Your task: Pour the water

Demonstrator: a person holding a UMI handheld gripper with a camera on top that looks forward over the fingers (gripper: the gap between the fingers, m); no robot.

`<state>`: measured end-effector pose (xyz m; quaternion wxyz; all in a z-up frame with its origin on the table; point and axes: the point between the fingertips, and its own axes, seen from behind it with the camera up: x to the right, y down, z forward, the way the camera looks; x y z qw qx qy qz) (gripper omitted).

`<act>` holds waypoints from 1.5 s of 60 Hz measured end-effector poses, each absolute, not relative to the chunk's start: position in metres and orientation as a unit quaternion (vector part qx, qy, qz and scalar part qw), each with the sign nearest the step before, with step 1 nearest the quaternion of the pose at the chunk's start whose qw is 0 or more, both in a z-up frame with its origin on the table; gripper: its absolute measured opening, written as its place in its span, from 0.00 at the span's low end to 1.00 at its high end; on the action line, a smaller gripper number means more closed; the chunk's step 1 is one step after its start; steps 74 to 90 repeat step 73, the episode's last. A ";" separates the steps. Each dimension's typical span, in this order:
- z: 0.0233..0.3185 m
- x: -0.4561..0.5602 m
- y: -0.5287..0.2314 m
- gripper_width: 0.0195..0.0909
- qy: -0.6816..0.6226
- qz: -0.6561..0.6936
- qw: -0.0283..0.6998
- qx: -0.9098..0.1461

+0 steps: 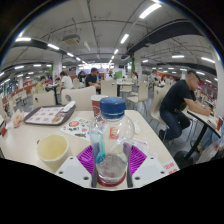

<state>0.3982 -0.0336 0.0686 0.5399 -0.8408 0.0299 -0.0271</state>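
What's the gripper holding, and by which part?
The gripper grips a clear plastic water bottle with a blue cap, both purple pads pressing its lower body.

Gripper closed on bottle

The gripper [111, 160] points forward and level, its two fingers with purple pads [87, 158] pressing on either side of an upright bottle [111, 135], held near, low between them.

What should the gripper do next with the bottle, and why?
Probably carry the bottle over toward the cup before tipping it. The gripper seems to hold the bottle upright between its pads, the blue cap looks on, and the cup stands apart to the side on the table.
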 end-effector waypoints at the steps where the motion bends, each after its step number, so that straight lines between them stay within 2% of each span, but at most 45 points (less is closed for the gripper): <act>1: 0.068 0.396 -0.029 0.28 0.031 -0.026 0.540 -0.841; 5: 0.069 0.396 -0.031 0.31 0.031 -0.028 0.538 -0.842; 15: 0.063 0.398 -0.038 0.54 0.037 -0.033 0.514 -0.856; 17: 0.059 0.398 -0.044 0.68 0.035 -0.036 0.497 -0.866; 19: 0.058 0.398 -0.052 0.89 0.030 -0.038 0.483 -0.874; 20: 0.057 0.396 -0.056 0.94 0.029 -0.037 0.475 -0.879; 23: 0.058 0.394 -0.073 0.90 0.026 -0.041 0.456 -0.889; 27: 0.063 0.387 -0.097 0.93 0.023 -0.044 0.434 -0.900; 41: 0.095 0.345 -0.182 0.91 0.012 -0.038 0.377 -0.925; 46: 0.112 0.332 -0.201 0.92 0.003 -0.044 0.381 -0.924; 56: 0.127 0.315 -0.209 0.92 0.002 -0.042 0.383 -0.923; 90: 0.121 0.301 -0.210 0.92 -0.026 -0.045 0.375 -0.926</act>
